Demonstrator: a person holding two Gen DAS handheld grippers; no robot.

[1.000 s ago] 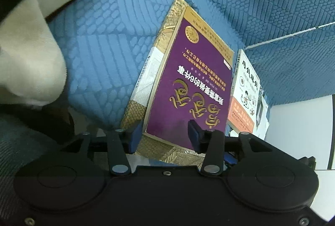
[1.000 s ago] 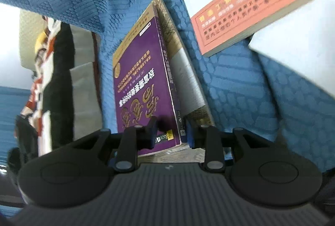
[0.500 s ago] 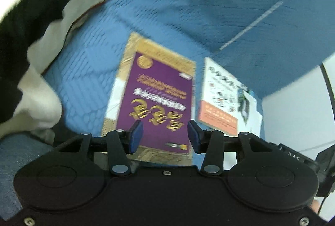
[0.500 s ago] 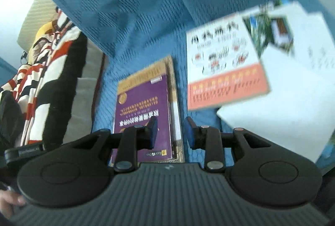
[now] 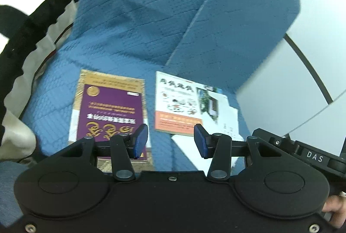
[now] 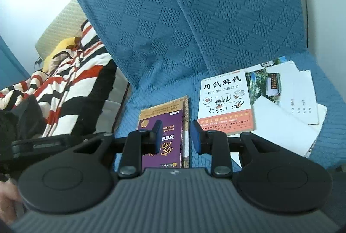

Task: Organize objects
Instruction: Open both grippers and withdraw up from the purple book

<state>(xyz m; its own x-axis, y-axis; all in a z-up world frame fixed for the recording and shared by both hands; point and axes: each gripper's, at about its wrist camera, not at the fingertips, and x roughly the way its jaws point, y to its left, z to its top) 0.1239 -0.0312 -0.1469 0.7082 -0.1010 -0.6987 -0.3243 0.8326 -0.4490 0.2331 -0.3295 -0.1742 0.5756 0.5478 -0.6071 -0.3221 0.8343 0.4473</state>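
**Both hand-held grippers released above books on a blue sofa**

The left hand-held gripper (image 5: 170, 143) points down at a slant over the sofa seat, its blue pads (image 5: 139, 143) apart with nothing between them. The right hand-held gripper (image 6: 175, 137) has a like tilt, jaws parted more narrowly and likewise empty; both hang clear of the books.

On the far left, a striped blanket (image 6: 71, 79) in red, black and white lies on the neighbouring cushion. The blue quilted sofa cover (image 6: 194, 27) spreads over seat and backrest. On the seat lies the purple book (image 5: 111, 112), flat, stacked on a gold-covered book (image 5: 108, 79) whose edge shows around it. Just beside it to the right, apart by a strip of blue cloth, lies the white and orange book (image 6: 225, 103). It rests partly on a pile of loose white papers (image 6: 287, 122) and a colour photo print (image 6: 268, 83) that reach toward the right end of the seat. Nothing lies on top of the books.

The right wrist view shows the white book's cover clearly, plus a yellow plush object (image 6: 62, 47) on the blanket. The left wrist view is blurred, but it alone shows a dark cable (image 5: 309, 66) curving across a white surface to the right of the sofa, and a person's fingers (image 5: 334, 209) at the lower right corner.
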